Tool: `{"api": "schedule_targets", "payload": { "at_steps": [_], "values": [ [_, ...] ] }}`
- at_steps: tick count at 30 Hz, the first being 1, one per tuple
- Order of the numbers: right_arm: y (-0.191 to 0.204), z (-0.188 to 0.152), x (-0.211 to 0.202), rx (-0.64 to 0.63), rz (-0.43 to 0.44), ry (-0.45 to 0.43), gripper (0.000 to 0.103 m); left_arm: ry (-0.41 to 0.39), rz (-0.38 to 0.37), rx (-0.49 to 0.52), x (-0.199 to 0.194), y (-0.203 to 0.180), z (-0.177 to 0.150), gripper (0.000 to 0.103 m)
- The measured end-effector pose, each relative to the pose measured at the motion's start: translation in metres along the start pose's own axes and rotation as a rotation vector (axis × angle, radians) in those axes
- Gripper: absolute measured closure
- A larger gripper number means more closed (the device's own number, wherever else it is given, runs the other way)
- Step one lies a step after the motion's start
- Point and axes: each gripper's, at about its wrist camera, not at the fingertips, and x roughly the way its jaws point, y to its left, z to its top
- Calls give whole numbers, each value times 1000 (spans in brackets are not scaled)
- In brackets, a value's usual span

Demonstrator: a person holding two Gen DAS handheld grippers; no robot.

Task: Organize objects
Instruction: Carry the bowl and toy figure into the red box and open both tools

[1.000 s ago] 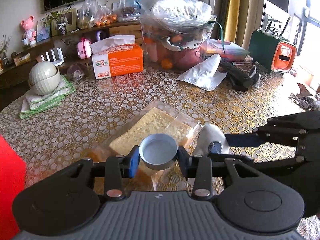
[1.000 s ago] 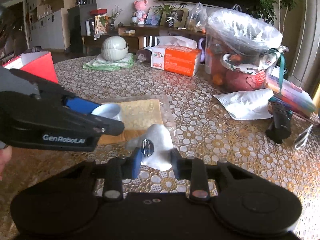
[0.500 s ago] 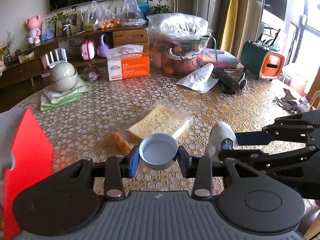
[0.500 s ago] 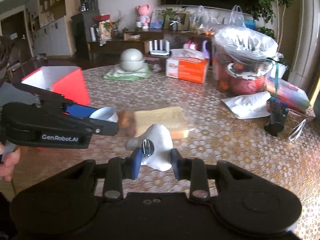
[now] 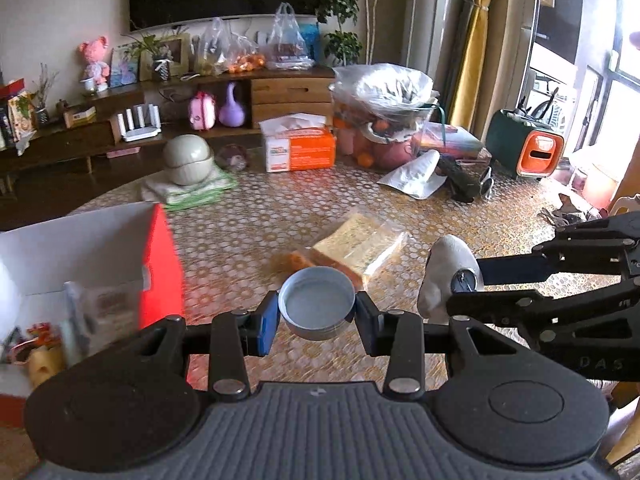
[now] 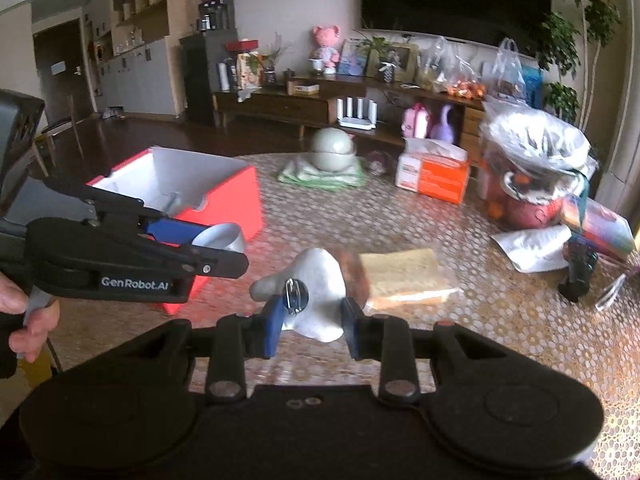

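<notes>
Since the earlier frames you have raised both grippers and drawn them back toward the near left, bringing the red box (image 5: 160,264) into view. The left gripper (image 5: 317,316) is clamped on a small round metal cup (image 5: 317,307), rim up; the right gripper (image 6: 308,322) is clamped on a white lumpy object (image 6: 316,280) with a dark clip on its near face. Both items hang above the table (image 5: 248,236). The cup is smooth and gripped only at its sides, so tilting may let it slip. Beyond, the wrapped bread (image 5: 360,244) lies mid-table, and further off stands the orange tissue box (image 5: 300,148).
</notes>
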Motion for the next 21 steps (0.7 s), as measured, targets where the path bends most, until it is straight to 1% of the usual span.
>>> {"api": "schedule_targets", "payload": {
  "at_steps": [10,21],
  "values": [
    [63,22,1,-43,61,-9,72,-30,42,-11,-53,44,-13,64],
    [123,53,20,-109,108,-32,72,-40,135,-23,-90,105,-23,64]
  ]
}}
